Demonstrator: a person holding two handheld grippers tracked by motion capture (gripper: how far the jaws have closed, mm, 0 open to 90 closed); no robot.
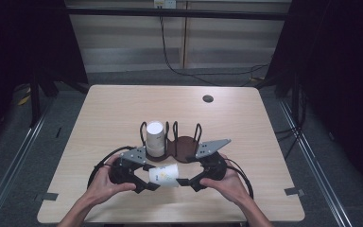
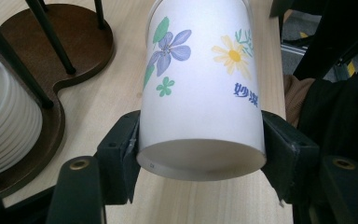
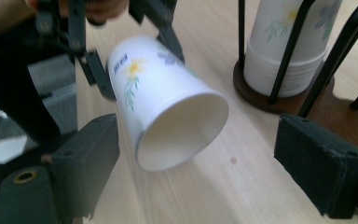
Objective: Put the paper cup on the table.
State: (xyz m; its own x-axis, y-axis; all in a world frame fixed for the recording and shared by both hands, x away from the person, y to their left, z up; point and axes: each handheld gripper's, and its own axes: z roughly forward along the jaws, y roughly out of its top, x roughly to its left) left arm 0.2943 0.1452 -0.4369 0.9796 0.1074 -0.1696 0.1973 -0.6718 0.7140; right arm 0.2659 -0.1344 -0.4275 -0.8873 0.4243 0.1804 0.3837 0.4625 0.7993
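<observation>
Paper cup (image 2: pixel 200 88) clamped sideways in left tongs (image 2: pixel 200 154) — right tongs (image 3: pixel 214 163) agape.

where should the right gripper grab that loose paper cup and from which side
Around the wall just behind the open rim, coming in from the mouth end. The paper cup lies sideways, base end clamped in the left gripper, mouth facing the open right gripper.

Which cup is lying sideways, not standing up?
The single paper cup held by the left gripper is sideways, its open mouth facing the right gripper. The other cups sit upright as a stack in the wooden holder.
</observation>
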